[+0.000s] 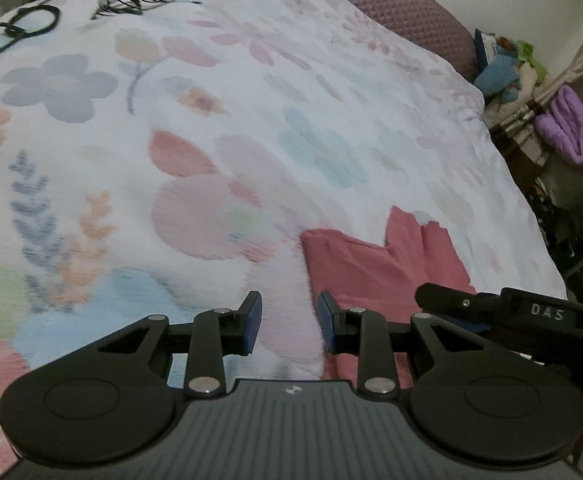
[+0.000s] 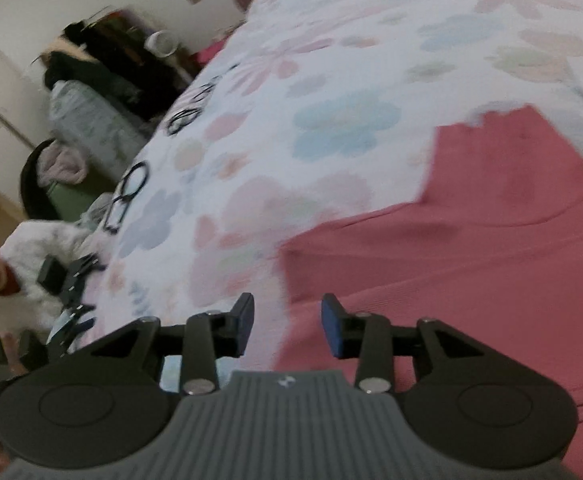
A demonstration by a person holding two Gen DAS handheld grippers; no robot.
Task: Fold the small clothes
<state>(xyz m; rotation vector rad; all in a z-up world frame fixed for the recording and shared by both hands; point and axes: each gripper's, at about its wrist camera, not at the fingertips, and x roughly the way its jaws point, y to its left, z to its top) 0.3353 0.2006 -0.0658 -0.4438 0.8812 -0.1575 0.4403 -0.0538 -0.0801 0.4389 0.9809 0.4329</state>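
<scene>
one bed (image 1: 251, 92) fills nearly everything, covered by a single white bedspread printed with large pastel flowers. behind its far edge sits one mauve quilted headboard or cushion (image 1: 391, 4); i cannot tell which.

one pink garment (image 2: 471, 240) lies flat on the bedspread at the near right part of the bed. it is the only piece of clothing spread out there. in the left wrist view it shows as a pink patch (image 1: 383, 264) with a notched far edge, just right of the left tool's tips.

two tools are over the near side of the bed. the left hand-held gripper (image 1: 289, 322) hangs above the bedspread with its two blue pads partly apart and only bare cloth behind the gap, so it grips nothing. the right hand-held gripper (image 2: 287, 326) is poised at the garment's left edge, pads apart and released, with nothing pinched; its right pad is over pink fabric, its left pad over the floral print. from the left wrist view, the right tool's black body (image 1: 511, 312) reaches in over the garment from the right.

at the far left of the bed lie a few black cords or straps (image 1: 31, 24), coiled in loops; the blur keeps me from counting them exactly.

off the bed's right side is one purple folded blanket (image 1: 571, 128).
</scene>
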